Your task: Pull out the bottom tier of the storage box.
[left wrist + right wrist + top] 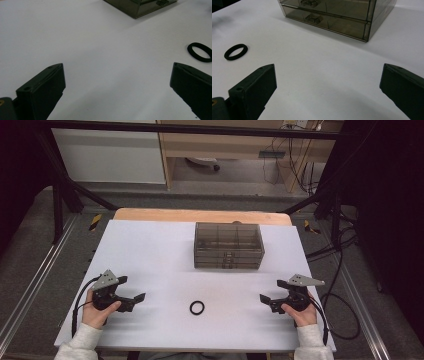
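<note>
Both tongs stand released — the left gripper (141,296) and the right gripper (263,298) hold nothing, jaws wide, tips facing inward over the table; between them, well apart from either and a little nearer the person, lies the black ring (197,307), flat, thin, matt like rubber. Judged from this, it is the start: a reach for the ring comes next, calling for a low, level pinch on its rim. Beyond both tips sits the smoky translucent drawer box (228,245), drawers closed, on the smooth white table (150,245).

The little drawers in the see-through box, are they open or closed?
Closed. In the right gripper view, the drawers sit flush with the front of the smoky box, and none sticks out.
</note>
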A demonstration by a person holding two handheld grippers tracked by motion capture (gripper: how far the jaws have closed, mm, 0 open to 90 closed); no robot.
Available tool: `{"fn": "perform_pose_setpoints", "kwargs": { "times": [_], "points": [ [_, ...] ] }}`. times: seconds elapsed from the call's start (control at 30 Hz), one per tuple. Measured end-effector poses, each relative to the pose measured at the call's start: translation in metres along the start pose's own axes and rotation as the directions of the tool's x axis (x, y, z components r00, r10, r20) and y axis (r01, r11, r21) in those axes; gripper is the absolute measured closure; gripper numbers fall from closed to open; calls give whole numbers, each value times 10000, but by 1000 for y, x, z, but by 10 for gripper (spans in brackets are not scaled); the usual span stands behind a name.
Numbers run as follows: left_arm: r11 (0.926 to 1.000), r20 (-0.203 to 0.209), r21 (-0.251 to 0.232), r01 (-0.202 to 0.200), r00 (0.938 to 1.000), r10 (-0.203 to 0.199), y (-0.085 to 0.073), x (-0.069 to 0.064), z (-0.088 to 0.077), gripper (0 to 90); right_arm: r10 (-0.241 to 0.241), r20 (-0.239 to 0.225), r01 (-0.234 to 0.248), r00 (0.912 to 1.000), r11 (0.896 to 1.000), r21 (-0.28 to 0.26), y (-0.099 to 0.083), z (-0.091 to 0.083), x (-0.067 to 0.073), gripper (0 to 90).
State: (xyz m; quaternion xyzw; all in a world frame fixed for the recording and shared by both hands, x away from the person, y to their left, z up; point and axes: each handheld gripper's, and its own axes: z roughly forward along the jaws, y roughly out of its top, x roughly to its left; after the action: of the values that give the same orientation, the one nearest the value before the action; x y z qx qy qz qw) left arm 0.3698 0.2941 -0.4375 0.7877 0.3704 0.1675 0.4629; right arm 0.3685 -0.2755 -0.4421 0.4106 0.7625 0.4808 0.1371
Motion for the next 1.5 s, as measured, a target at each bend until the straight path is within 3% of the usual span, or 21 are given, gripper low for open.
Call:
{"fn": "perform_pose_setpoints", "kwargs": {
  "times": [0.7,1.5],
  "points": [
    [10000,-53,22,29,10000,-28,-1,0,1,0,-30,169,33,9999,9999,-164,3,-2,2,18],
    [9999,-99,93,65,9999,-64,-2,1,1,0,-830,556,825,9950,9965,106,17,6,17,22]
  ]
}}
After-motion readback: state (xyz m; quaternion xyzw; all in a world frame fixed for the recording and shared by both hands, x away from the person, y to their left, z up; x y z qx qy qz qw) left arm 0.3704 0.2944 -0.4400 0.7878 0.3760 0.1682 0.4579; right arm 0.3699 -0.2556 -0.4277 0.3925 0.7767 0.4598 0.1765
